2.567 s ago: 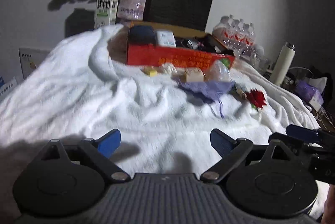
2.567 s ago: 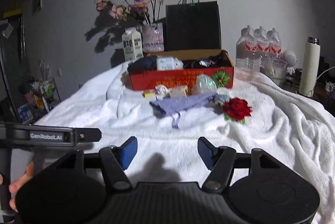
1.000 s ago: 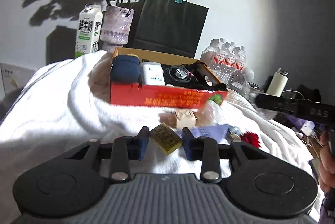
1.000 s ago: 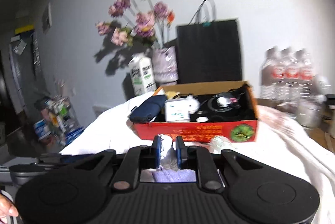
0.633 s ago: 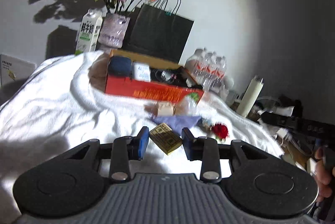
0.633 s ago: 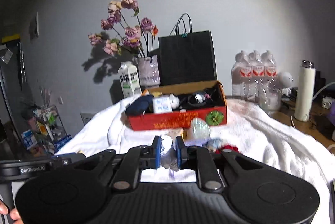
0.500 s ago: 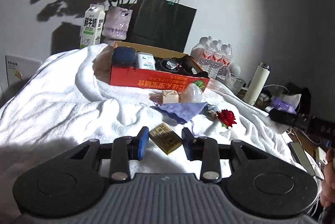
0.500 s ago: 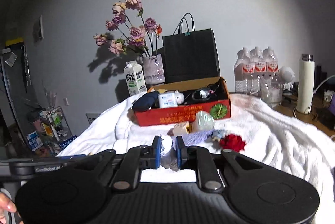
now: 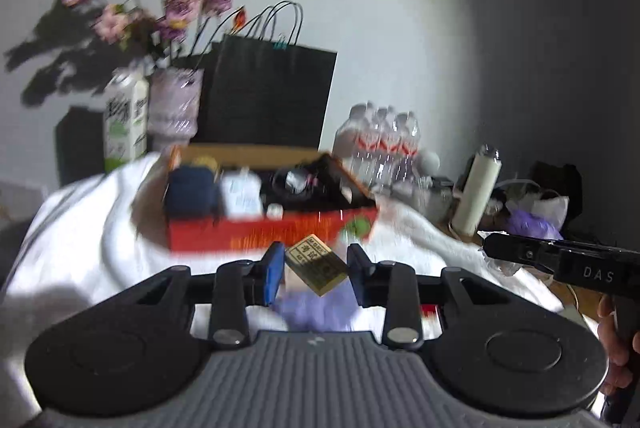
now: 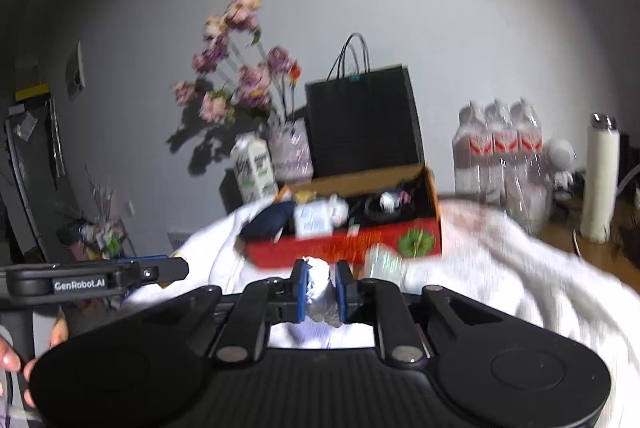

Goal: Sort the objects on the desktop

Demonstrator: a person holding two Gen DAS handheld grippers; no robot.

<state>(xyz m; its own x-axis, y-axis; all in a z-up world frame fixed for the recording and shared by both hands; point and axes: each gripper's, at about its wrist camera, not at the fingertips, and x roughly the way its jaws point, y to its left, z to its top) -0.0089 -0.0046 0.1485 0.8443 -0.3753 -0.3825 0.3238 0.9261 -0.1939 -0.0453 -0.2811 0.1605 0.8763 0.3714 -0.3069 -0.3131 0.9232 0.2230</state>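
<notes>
The small yellow box [image 9: 317, 265] sits clamped between the fingers of the left gripper [image 9: 316, 270], tilted, its long axis slanting from 10 o'clock down to 4 o'clock across the jaw gap. In the right wrist view, the right gripper [image 10: 321, 292] is closed tight on a crumpled white wad [image 10: 318, 284], whose top pokes out above the blue pads.

Both loads are raised off the white cloth [image 9: 80, 228], and the move ahead turns on the red cardboard box [image 9: 272, 228], which lies straight ahead at 12 o'clock from each gripper. In the left wrist view its front wall stands just beyond the held box; in the right wrist view it looks similarly close, so I cannot tell which hand is nearer. The box already holds a dark pouch [image 9: 192, 192] and other items, with the freest room seemingly toward its right end.

Past it, at 12 o'clock, stands a black paper bag [image 10: 362, 120].
</notes>
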